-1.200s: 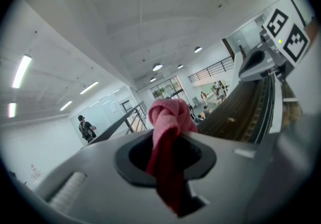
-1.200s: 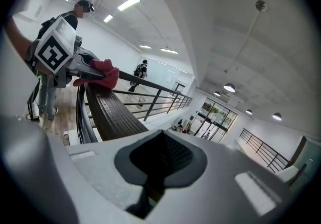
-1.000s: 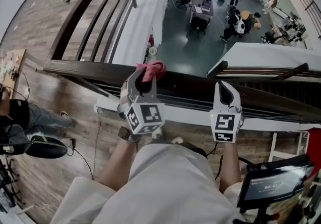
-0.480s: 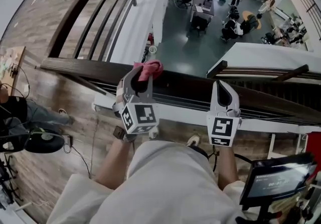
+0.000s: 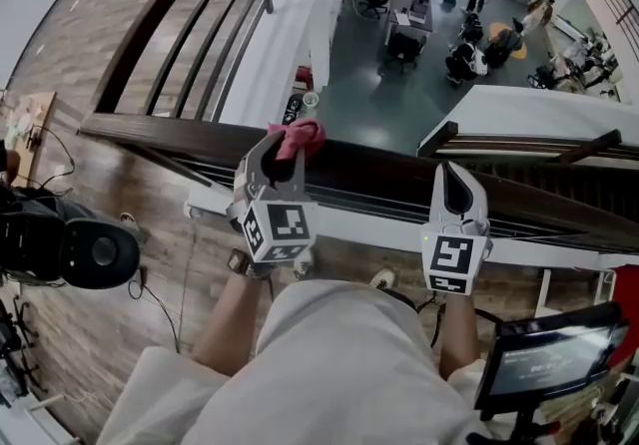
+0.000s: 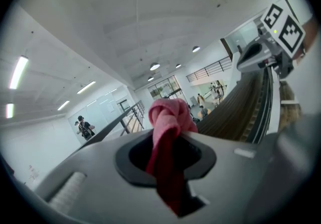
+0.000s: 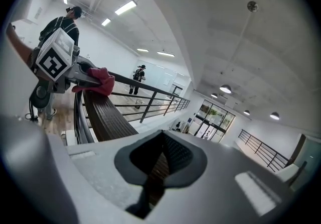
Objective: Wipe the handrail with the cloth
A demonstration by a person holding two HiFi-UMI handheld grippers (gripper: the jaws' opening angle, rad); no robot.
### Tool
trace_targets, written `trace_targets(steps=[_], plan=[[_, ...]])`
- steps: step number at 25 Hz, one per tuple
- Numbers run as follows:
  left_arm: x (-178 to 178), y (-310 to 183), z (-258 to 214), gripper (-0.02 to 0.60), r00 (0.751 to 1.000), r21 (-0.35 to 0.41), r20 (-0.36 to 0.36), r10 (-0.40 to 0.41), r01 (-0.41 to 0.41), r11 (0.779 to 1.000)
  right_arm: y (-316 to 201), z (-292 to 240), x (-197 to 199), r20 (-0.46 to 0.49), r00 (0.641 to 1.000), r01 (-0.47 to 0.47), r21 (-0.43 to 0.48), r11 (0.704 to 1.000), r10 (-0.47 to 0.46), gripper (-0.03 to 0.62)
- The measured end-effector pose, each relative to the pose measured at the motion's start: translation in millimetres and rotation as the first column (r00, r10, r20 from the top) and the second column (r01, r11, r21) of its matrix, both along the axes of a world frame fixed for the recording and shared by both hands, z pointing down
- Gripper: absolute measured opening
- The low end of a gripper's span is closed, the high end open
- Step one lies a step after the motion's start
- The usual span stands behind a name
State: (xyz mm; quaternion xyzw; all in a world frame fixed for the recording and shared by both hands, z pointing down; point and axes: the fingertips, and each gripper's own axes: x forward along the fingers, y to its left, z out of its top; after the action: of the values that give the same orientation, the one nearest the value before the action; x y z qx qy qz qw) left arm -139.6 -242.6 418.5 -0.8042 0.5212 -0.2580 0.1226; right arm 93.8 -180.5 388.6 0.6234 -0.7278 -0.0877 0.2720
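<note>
1. Left gripper [image 5: 282, 156]: jaws clamped on a pink cloth [image 5: 300, 137]. In the left gripper view the cloth [image 6: 168, 132] fills the slot between the jaws and bunches into a knot-like wad beyond the tips.
2. Cloth position: the wad lies on top of the dark wooden handrail [image 5: 379, 172], at the near rail's left part, close to the corner where a second rail runs off to the upper left. The right gripper view shows the cloth [image 7: 98, 81] resting on the rail's top surface under the left gripper's tips.
3. Right gripper [image 5: 456, 179]: jaws closed together, nothing held. Through the narrow slit between them only the ribbed top of the handrail [image 7: 108, 115] appears.
4. Right gripper position: over the same rail, well apart from the left gripper along its length, tips pointing at the rail's near edge. Whether the tips touch the wood is not clear from the head view; contact appears likely.
5. Surroundings: thin metal bars run beneath the rail. A screen [image 5: 544, 363] stands at lower right on the near side, and a black camera [image 5: 70, 251] at the left.
</note>
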Motion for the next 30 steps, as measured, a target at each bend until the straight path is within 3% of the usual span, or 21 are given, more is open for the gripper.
trace_targets(steps=[18, 27, 30], plan=[[76, 14, -12, 0.083, 1.000, -0.018, -0.009, -0.018, 0.018, 1.000, 14, -8, 81, 0.006, 1.000, 0.015, -0.016, 1.000, -0.015, 0.003], [79, 23, -4, 0.083, 0.999, 0.004, -0.023, -0.048, 0.049, 0.999, 26, 3, 90, 0.010, 0.997, 0.077, -0.029, 0.997, -0.077, 0.003], [84, 25, -3, 0.083, 0.998, 0.012, -0.031, -0.056, 0.057, 0.998, 28, 6, 100, 0.049, 0.995, 0.087, -0.053, 0.995, -0.084, 0.003]])
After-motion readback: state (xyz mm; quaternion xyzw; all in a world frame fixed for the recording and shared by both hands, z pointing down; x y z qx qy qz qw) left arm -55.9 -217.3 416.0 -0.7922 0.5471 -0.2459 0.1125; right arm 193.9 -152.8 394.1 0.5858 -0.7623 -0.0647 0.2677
